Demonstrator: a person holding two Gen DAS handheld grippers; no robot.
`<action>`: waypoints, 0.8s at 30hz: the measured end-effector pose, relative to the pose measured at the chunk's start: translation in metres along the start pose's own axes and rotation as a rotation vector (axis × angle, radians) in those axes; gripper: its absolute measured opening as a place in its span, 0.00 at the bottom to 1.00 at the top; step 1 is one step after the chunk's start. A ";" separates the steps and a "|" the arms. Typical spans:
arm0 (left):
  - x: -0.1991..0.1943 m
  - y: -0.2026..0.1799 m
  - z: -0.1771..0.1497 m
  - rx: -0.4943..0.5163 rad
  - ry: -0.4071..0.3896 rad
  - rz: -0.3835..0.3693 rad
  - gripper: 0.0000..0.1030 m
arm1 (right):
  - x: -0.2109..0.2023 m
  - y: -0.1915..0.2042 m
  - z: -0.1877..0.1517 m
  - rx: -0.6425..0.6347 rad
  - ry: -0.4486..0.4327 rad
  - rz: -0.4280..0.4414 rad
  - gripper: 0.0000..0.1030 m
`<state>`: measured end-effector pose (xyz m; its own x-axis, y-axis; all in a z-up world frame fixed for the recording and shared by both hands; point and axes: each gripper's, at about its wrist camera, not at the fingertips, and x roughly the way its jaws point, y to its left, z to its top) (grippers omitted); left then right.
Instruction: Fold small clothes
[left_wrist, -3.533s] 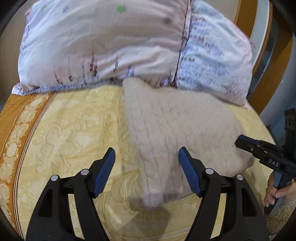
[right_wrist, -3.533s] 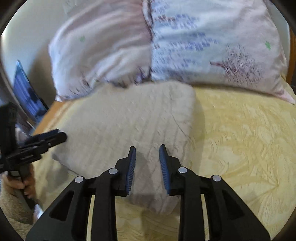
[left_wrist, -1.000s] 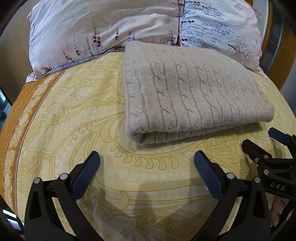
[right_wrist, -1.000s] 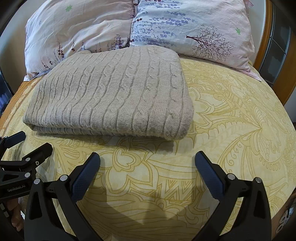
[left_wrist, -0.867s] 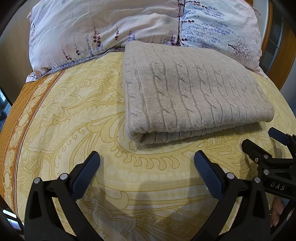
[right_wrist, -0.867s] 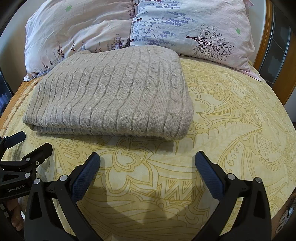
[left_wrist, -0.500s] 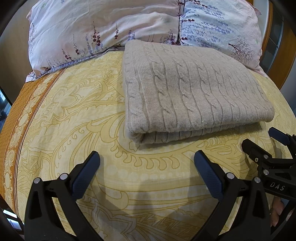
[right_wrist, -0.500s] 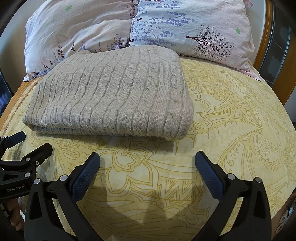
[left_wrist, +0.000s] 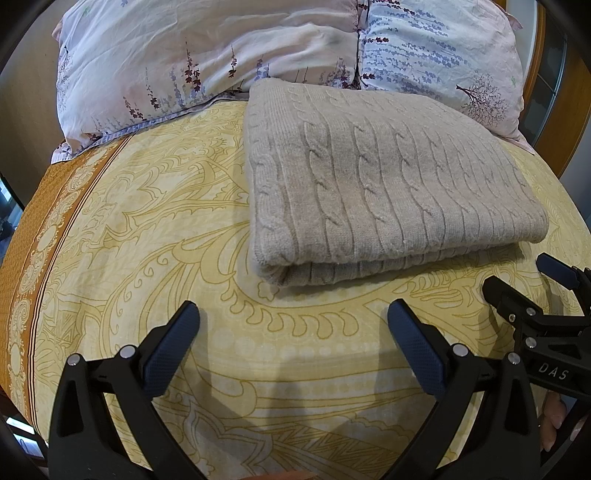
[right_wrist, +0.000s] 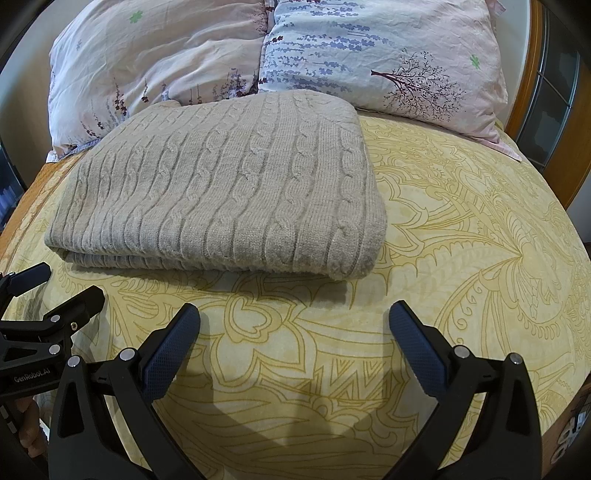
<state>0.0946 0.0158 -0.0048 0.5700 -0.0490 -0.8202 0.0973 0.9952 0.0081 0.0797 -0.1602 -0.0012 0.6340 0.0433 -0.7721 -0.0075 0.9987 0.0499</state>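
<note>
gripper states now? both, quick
Left gripper: open, empty, short of the folded sweater.
Right gripper: open, empty, also clear of it.

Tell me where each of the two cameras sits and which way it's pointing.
Left wrist: rides the left gripper, facing the pillows over the bedspread; the folded sweater lies ahead and right; the right gripper and some fingers show at right.
Right wrist: rides the right gripper, facing the same way; the sweater lies ahead and left; the left gripper shows at left.
Shared: sweater, pillows, bedspread; both grippers are open and empty.
</note>
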 end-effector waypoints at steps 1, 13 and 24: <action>0.000 0.000 0.000 0.000 0.000 0.000 0.98 | 0.000 0.000 0.000 0.000 0.000 0.000 0.99; 0.001 0.000 0.001 -0.002 0.010 0.000 0.98 | 0.000 0.000 0.001 -0.002 0.000 0.001 0.99; 0.002 0.002 0.002 0.001 0.024 -0.003 0.98 | 0.000 -0.001 0.001 -0.003 0.000 0.002 0.99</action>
<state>0.0979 0.0172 -0.0054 0.5499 -0.0496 -0.8337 0.0994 0.9950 0.0063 0.0803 -0.1608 -0.0011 0.6337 0.0457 -0.7722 -0.0116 0.9987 0.0496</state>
